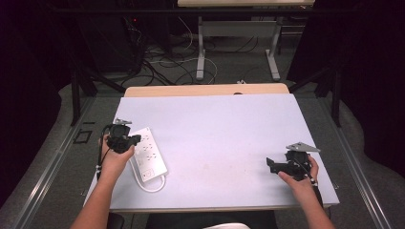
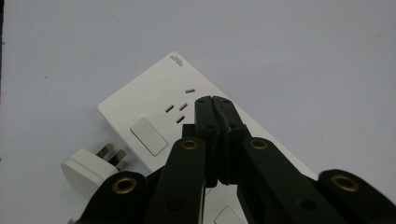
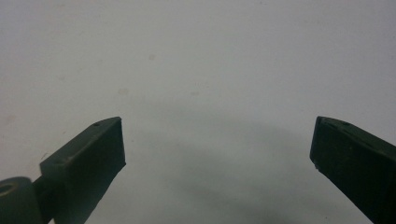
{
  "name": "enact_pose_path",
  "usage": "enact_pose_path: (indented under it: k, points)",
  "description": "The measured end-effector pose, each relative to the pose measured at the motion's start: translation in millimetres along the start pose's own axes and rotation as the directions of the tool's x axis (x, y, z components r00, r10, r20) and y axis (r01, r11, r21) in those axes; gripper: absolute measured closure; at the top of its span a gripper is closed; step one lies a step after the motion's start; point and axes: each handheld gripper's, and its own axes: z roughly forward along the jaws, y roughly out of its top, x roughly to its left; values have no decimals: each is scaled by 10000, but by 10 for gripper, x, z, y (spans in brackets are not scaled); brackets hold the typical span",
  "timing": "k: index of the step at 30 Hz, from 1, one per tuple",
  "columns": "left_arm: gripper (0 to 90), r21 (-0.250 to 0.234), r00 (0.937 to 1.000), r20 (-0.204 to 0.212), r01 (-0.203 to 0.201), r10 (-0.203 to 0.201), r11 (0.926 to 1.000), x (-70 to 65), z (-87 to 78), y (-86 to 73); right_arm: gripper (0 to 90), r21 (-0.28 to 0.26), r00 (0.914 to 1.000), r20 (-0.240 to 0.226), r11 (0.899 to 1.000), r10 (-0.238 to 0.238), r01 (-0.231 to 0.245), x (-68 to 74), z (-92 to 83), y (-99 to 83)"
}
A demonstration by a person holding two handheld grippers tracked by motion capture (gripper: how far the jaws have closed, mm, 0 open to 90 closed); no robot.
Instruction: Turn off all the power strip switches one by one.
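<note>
From high above the near edge we look forward and down over the whole table (image 1: pixel 224 124), floor and cables beyond it. From the left gripper's camera we sit close over the power strip (image 2: pixel 154 105), the same white strip (image 1: pixel 149 153) seen at the table's left from above. From the right gripper's camera we look closely down at bare tabletop (image 3: pixel 210 60).
</note>
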Motion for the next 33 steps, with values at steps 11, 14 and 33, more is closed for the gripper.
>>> enact_pose_path:
  k: [11, 14, 33]
  points:
    - [898, 260, 9997, -2, 248, -248, 9994, 69, 134, -8, 28, 73, 10000, -82, 10000, -39, 40, -4, -3, 1]
    - [898, 357, 9996, -15, 282, -281, 9990, 71, 156, -41, 31, 69, 9999, -92, 10000, -51, 51, -3, -4, 4]
    - [898, 854, 9987, 39, 506, -511, 9951, 196, 145, -220, 33, 56, 9999, -81, 10000, -74, 74, -14, -15, 8]
